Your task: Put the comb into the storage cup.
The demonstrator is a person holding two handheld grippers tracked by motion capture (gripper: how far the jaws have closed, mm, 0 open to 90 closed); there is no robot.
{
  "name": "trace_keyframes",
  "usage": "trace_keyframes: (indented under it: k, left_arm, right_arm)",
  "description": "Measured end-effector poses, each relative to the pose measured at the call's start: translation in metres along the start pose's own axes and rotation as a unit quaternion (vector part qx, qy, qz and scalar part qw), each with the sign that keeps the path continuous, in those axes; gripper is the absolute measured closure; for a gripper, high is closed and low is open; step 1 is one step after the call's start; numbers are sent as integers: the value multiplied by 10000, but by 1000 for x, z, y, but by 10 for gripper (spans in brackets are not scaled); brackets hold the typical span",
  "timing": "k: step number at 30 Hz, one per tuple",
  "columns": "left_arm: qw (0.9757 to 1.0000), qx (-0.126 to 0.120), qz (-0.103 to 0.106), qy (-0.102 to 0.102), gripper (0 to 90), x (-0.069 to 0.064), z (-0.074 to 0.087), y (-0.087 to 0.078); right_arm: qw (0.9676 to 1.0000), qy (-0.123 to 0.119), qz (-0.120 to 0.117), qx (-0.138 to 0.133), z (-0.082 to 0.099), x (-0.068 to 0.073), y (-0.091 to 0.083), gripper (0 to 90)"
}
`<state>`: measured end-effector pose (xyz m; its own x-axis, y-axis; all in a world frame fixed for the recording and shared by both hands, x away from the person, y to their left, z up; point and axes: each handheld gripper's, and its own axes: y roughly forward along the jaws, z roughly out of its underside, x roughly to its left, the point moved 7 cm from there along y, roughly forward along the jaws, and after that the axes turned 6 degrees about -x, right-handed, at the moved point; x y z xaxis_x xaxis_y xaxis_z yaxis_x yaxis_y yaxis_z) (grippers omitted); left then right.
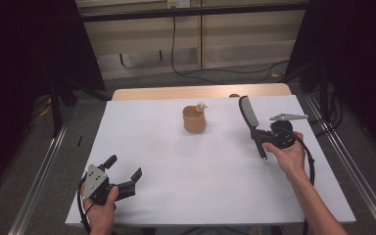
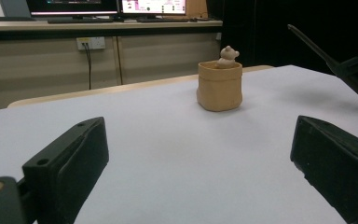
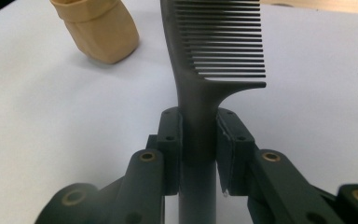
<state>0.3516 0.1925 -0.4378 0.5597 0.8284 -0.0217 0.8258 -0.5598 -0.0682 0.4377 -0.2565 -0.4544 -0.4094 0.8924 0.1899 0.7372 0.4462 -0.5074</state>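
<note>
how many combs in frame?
1. The comb is clamped by its handle in the right gripper, right of the tan pot. The pot's inside is hidden, so more may be in there.

You have a plain white table with a pale wood edge, a tan pouch-like pot holding a beige bear figure, a dark grey comb, and both tools black

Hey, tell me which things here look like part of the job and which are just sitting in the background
Likely in the job:
- comb, clamped by its handle in the right gripper
- tan pot with a small bear figure in it, on the white table
- left gripper, open, holding nothing

Just lying about:
- monitors on the far counter
- wall socket
- black cable on the floor
</note>
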Motion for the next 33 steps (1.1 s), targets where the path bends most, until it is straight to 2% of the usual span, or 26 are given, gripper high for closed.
trace_keyframes:
  k: [3, 10, 17, 24, 33]
  left_arm:
    - [10000, -18, -7, -16, 43, 0, 0, 0]
    - [10000, -15, -13, 5, 43, 1, -1, -1]
    - [10000, -20, -17, 12, 43, 1, -1, -1]
    - [10000, -19, 11, 10, 43, 0, -1, 0]
    - [10000, -28, 16, 16, 43, 0, -1, 0]
  right_arm:
    - [9999, -42, -64, -127, -2, 1, -1, 730]
    - [9977, -182, -147, -638, -12, 5, -6, 730]
    - [9947, -105, -200, -1001, -17, 7, -10, 730]
    - [9874, -256, -372, -1519, -28, 17, -14, 730]
    - [9795, -431, -579, -1883, -37, 25, -19, 730]
